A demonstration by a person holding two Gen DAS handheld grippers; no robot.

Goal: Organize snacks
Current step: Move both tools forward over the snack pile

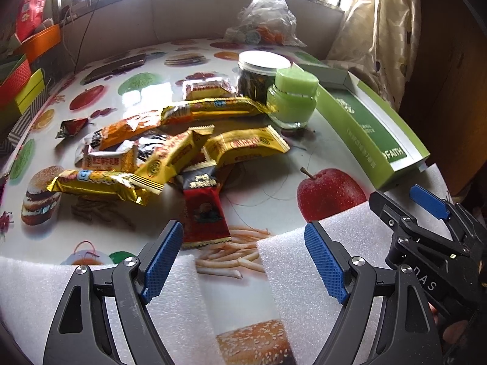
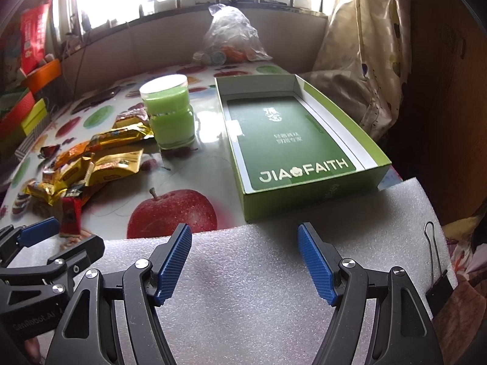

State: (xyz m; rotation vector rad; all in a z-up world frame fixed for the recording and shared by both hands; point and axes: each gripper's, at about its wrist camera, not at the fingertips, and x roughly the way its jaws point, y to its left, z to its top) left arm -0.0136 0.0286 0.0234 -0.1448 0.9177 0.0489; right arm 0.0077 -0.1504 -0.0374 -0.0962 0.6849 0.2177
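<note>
Left tongs (image 1: pixel 243 258) spread wide, grasping nothing, poised over white foam sheets (image 1: pixel 292 273) at the near edge of the surface (image 1: pixel 268 182). Right tongs (image 2: pixel 245 261) likewise released and empty, above the same pebbled foam (image 2: pixel 258 289). Blue pads (image 1: pixel 161 261) ribbed in a fine diamond grid, set on black linked arms.

Glossy printed cloth on the surface: apples, burgers, fries. Heap of snack packets (image 1: pixel 146 152) left of centre, crinkled gold and orange foil with serrated ends, overlapping so that several lie half buried. One red-and-black sachet (image 1: pixel 204 210) flat at the near edge of the heap, just beyond the left tongs. Small red packet (image 1: pixel 71 127) apart to the far left.

Squat green jar (image 2: pixel 172 115) with round lid beside the heap; behind it a clear tub (image 1: pixel 258 73) with white lid, dark contents hard to make out. Shallow rectangular green box (image 2: pixel 304 152), open, empty of snacks, on the right, lettered JIA FAITH. Crumpled clear plastic bag (image 2: pixel 231 36) at the far edge, contents blurred. Black binder clip (image 2: pixel 438 286) clamped on the foam's right edge.
</note>
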